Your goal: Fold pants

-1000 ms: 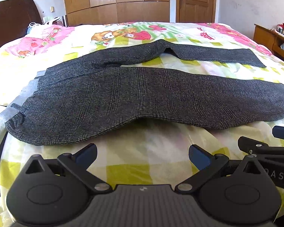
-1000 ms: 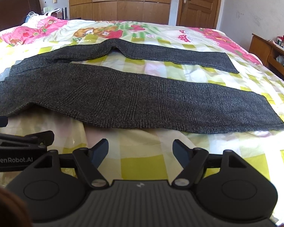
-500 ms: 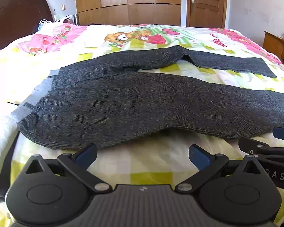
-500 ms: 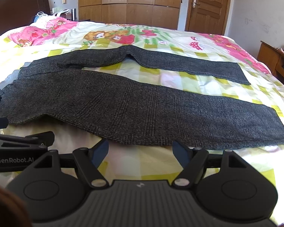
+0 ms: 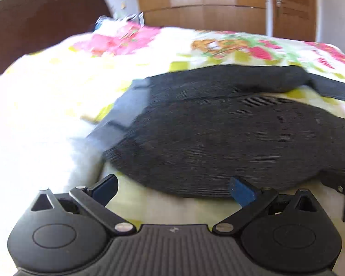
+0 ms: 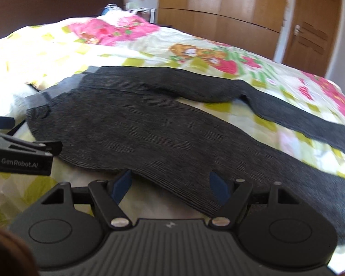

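- Dark grey pants (image 6: 163,135) lie flat on the patterned bedspread (image 6: 131,53), filling mid-frame in both views; waistband toward the left, legs running off to the right.
- Left gripper (image 5: 172,189): jaws wide apart, nothing between them, just short of the pants' near hem at lower centre.
- Right gripper (image 6: 170,187): jaws spread, empty; the near trouser edge seems to sit between the fingertips, but blur makes contact unclear.
- Wooden wardrobe (image 6: 218,11) along the top.
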The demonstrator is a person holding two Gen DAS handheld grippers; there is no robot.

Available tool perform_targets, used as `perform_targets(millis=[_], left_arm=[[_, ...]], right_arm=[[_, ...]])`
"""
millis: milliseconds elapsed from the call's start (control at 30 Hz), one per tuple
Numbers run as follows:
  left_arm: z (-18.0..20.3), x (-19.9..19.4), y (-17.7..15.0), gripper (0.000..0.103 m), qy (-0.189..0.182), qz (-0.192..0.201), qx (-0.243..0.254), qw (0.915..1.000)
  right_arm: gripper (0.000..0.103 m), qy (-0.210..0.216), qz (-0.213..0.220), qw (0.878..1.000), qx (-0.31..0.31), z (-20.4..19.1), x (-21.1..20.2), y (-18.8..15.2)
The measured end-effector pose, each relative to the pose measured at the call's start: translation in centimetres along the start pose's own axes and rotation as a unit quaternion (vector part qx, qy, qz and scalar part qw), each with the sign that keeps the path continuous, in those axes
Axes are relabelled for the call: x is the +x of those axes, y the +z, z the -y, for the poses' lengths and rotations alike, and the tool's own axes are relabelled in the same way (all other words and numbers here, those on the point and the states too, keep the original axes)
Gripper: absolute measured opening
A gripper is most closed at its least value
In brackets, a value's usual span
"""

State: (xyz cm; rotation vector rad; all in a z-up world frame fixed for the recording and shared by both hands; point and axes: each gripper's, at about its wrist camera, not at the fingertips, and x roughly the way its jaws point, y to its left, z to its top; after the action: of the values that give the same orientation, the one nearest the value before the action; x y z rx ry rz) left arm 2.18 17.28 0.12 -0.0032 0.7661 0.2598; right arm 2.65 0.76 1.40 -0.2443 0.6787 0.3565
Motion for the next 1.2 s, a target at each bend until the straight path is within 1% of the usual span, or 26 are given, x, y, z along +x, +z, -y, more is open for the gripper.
perform_targets(millis=[67, 133, 233, 300, 367, 433, 533, 633, 733, 800, 833, 867, 933, 1000, 1033, 1067, 1100, 1133, 1167, 1200], left_arm=[[-1.6, 1.4, 0.1, 0.103, 0.001, -0.011, -0.017, 0.9998], [-2.6, 2.7, 0.0, 0.103, 0.01, -0.019, -0.018, 0.9996], [-4.4, 3.8, -0.5, 0.103, -0.006, -0.025, -0.047, 0.9986], [-4.8, 3.7, -0.7, 0.103, -0.014, -0.019, -0.036, 0.9991], [-4.7, 3.6, -0.9, 0.103, -0.009, -0.015, -0.008, 0.9998], [-5.1, 3.4, -0.8, 0.103, -0.013, -0.016, -0.002, 0.9998], [-6.6, 3.5, -0.2, 0.102, -0.017, -0.015, -0.007, 0.9997], [-7.9, 3.9, 0.4, 0.102, -0.026, -0.016, -0.016, 0.9994], [-8.6, 3.9, 1.1, 0.1, -0.001, -0.006, -0.016, 0.9999], [-9.0, 4.3, 1.8, 0.1, -0.011, -0.011, -0.037, 0.9992], [-8.7, 4.4, 2.0, 0.1, -0.015, -0.014, -0.037, 0.9991], [-8.2, 4.5, 2.0, 0.1, -0.014, -0.015, -0.025, 0.9995], [-7.2, 4.6, 1.8, 0.1, -0.016, -0.014, -0.003, 0.9998], [-6.6, 5.2, 1.6, 0.1, -0.006, -0.02, 0.003, 0.9998], [-6.7, 5.7, 1.6, 0.099, -0.003, -0.026, -0.005, 0.9997], [-7.1, 6.0, 1.6, 0.095, -0.008, -0.031, -0.023, 0.9992], [-7.8, 5.8, 1.5, 0.083, -0.018, -0.033, -0.045, 0.9983], [-8.5, 5.6, 1.5, 0.078, -0.034, -0.036, -0.067, 0.9966], [-8.8, 5.4, 1.5, 0.065, -0.038, -0.034, -0.081, 0.9954], [-9.0, 5.2, 1.7, 0.05, -0.027, -0.033, -0.082, 0.9957]], right_arm=[[0.075, 0.016, -0.004, 1.0, -0.016, -1.3, 1.0, 0.5], [0.075, 0.028, -0.009, 0.999, -0.027, -2.6, 1.9, 0.9], [0.075, 0.036, -0.01, 0.998, -0.044, -4.2, 2.8, 1.3], [0.075, 0.041, -0.009, 0.998, -0.055, -5.0, 3.3, 1.6], [0.075, 0.044, -0.004, 0.997, -0.063, -5.5, 3.5, 1.8], [0.075, 0.043, 0.002, 0.996, -0.081, -6.3, 3.8, 2.1], [0.075, 0.052, 0.012, 0.992, -0.117, -7.6, 4.3, 2.3], [0.075, 0.079, 0.014, 0.985, -0.15, -9.1, 4.8, 2.3], [0.075, 0.096, 0.022, 0.977, -0.187, -10.4, 5.0, 1.9], [0.074, 0.101, 0.017, 0.974, -0.202, -11.2, 5.6, 1.7], [0.07, 0.104, 0.011, 0.973, -0.207, -11.4, 6.0, 1.5], [0.066, 0.106, 0.005, 0.972, -0.212, -11.7, 6.5, 1.5], [0.064, 0.113, -0.003, 0.972, -0.204, -11.5, 7.0, 1.7], [0.051, 0.13, -0.011, 0.973, -0.192, -11.2, 7.1, 1.9], [0.039, 0.135, -0.012, 0.972, -0.191, -11.1, 7.1, 2.0], [0.029, 0.137, -0.015, 0.972, -0.191, -11.3, 7.1, 2.0], [0.026, 0.139, -0.017, 0.971, -0.192, -11.4, 7.0, 2.1], [0.023, 0.139, -0.017, 0.971, -0.193, -11.6, 7.0, 2.1], [0.02, 0.139, -0.018, 0.971, -0.195, -11.7, 6.9, 2.2], [0.019, 0.142, -0.02, 0.97, -0.195, -11.7, 6.7, 2.3]])
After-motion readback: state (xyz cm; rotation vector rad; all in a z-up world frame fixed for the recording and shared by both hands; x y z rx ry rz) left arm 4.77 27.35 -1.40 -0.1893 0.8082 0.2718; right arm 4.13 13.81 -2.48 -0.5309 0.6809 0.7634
